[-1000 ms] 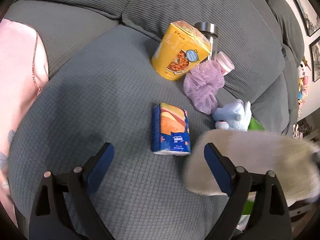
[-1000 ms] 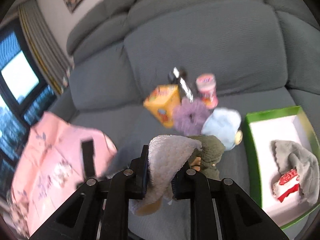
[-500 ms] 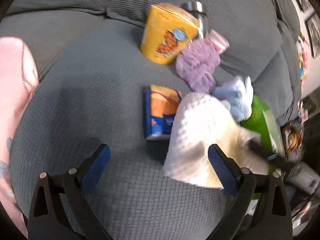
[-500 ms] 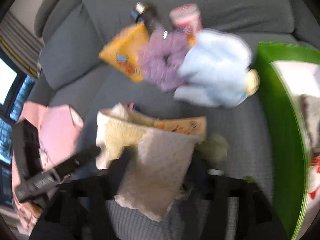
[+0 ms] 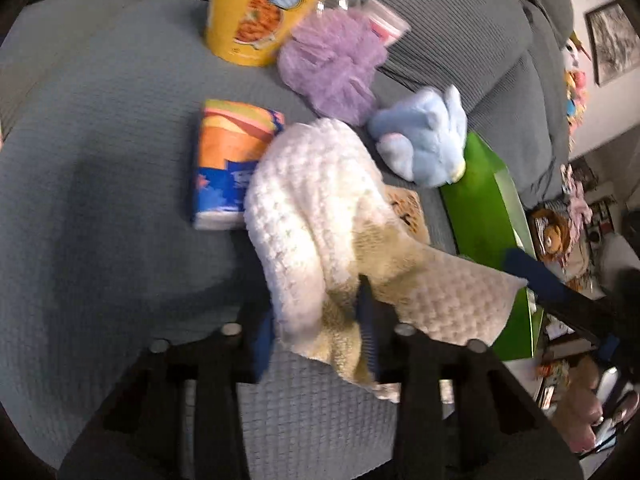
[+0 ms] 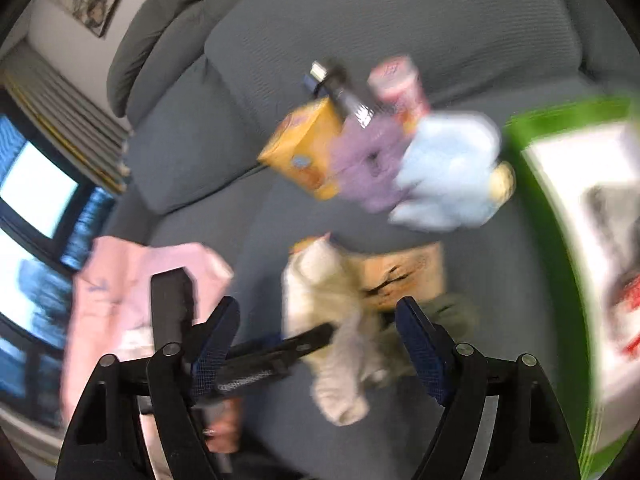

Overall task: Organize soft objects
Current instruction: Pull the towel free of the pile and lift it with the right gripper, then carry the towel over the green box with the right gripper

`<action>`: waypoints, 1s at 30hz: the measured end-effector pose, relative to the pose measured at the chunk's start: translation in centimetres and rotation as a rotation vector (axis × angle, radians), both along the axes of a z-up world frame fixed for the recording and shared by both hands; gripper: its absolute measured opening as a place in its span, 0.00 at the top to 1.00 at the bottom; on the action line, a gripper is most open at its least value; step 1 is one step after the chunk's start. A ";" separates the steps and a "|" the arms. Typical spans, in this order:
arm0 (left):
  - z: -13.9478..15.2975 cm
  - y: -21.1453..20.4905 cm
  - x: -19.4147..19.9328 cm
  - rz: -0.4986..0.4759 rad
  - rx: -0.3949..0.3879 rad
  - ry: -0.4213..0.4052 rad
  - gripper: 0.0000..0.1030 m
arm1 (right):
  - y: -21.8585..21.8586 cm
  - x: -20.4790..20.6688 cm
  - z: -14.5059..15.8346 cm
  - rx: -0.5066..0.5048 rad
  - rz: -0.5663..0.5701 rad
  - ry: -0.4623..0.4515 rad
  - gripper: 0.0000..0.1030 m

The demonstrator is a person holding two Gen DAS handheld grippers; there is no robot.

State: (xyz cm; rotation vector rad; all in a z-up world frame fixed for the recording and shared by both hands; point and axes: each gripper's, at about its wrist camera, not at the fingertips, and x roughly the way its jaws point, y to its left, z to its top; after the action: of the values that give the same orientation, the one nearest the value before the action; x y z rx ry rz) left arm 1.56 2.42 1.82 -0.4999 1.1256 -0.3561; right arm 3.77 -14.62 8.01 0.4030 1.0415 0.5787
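Left gripper [image 5: 316, 340] jaws, just closing, pinch nubby waffle-knit cream towel [image 5: 312, 204]; right gripper [image 6: 316, 344] jaws spread

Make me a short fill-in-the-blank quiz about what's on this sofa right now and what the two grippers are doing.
1. The left gripper is shut on the white ____.
2. The right gripper's jaws stand ____ with nothing pressed between them.
3. The purple bath pouf lies between the yellow carton and the light ____ plush toy.
4. The box at the sofa's edge is ____ outside.

Missing words: towel; open; blue; green
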 end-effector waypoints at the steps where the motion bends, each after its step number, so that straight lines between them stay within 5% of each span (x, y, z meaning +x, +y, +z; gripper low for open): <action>1: 0.0 -0.3 -0.1 -0.009 0.009 -0.003 0.70 | 0.3 0.6 -0.9 -0.012 -0.006 0.017 0.27; 3: 0.0 -0.6 -0.1 -0.016 0.009 -0.005 0.70 | 0.6 1.6 -2.4 -0.041 -0.032 0.069 0.42; 7: 0.0 -0.8 -0.1 -0.023 -0.017 -0.006 0.71 | 1.7 2.7 -4.9 0.001 0.023 0.148 0.44; 11: 0.9 -0.7 -0.4 -0.016 -0.011 -0.048 0.74 | 2.5 2.5 -4.9 -0.016 0.026 0.129 0.54; 15: 3.7 -0.6 -1.5 0.011 -0.016 -0.174 0.75 | 2.3 1.5 -2.8 0.010 0.051 0.033 0.62; 24: 11.1 -2.9 -3.1 0.001 -0.006 -0.410 0.75 | -1.2 -1.4 4.1 0.140 0.019 -0.160 0.62; 30: 13.6 -7.6 -2.0 -0.064 0.030 -0.478 0.75 | -5.2 -2.4 6.4 0.174 -0.074 -0.219 0.62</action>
State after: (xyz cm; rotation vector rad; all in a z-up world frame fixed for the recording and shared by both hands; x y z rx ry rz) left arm -0.44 -5.22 15.44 -0.3281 0.6831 -0.4847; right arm 1.33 -19.78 14.44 0.5173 0.7665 0.6343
